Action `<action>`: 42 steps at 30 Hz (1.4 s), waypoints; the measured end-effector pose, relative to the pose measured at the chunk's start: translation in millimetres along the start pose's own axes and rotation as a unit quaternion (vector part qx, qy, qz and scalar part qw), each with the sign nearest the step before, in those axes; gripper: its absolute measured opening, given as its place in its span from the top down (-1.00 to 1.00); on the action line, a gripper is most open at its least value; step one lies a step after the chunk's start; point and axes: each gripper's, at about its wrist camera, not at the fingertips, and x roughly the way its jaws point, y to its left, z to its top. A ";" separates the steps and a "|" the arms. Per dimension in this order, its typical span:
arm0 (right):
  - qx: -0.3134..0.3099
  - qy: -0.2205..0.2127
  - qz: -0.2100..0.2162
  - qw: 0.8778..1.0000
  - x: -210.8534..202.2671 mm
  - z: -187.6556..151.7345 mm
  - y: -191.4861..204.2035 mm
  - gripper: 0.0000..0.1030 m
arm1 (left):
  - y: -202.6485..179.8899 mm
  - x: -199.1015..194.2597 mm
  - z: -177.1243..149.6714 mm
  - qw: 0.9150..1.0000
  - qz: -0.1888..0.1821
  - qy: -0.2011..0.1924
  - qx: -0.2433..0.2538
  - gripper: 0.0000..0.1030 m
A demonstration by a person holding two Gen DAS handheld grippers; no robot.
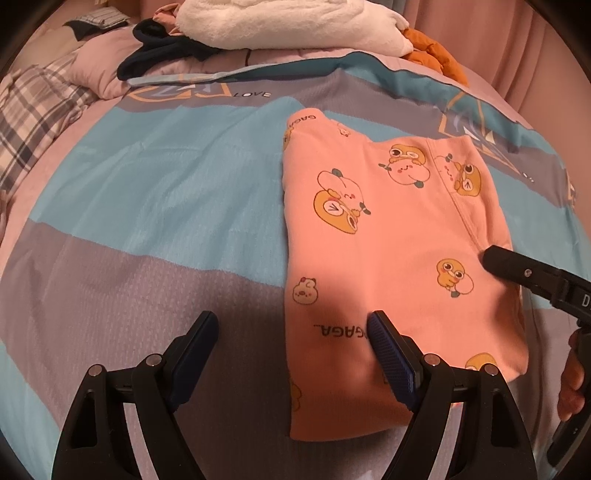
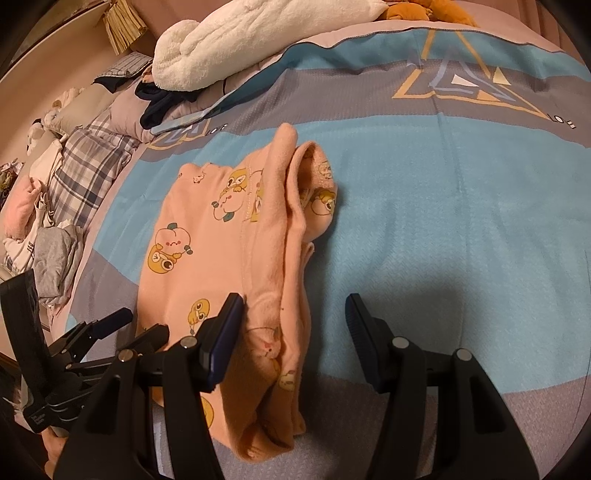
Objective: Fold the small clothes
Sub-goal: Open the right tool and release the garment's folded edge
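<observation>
A small pink garment (image 1: 391, 240) printed with cartoon ducks lies folded in a rough rectangle on the blue and grey bedspread (image 1: 166, 192). My left gripper (image 1: 291, 328) is open, its jaws straddling the garment's near left edge, holding nothing. In the right wrist view the garment (image 2: 221, 236) shows stacked layers along its right side. My right gripper (image 2: 293, 310) is open over the garment's near right edge, empty. One of its fingers (image 1: 517, 267) reaches in over the garment in the left wrist view. The left gripper (image 2: 110, 321) shows at the lower left of the right wrist view.
A white fluffy blanket (image 1: 280, 22), a dark garment (image 1: 155, 51) and an orange plush item (image 1: 436, 51) lie at the far end of the bed. A plaid pillow (image 2: 88, 166) and a heap of other clothes (image 2: 44, 251) lie to the left.
</observation>
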 end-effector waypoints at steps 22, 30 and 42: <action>-0.030 0.010 0.001 0.999 -4.0 -16.4 18.6 -0.13 | -3.5 -0.8 -6.3 1.000 0.002 0.003 -0.003 -0.60; -0.025 0.012 -0.006 1.000 -2.1 -16.8 15.6 -0.13 | -3.9 -0.9 -6.2 1.000 0.002 0.003 -0.002 -0.60; -0.017 0.010 -0.008 1.000 -5.5 -20.1 12.7 -0.13 | -5.4 -1.8 -8.7 1.000 0.005 0.003 -0.001 -0.60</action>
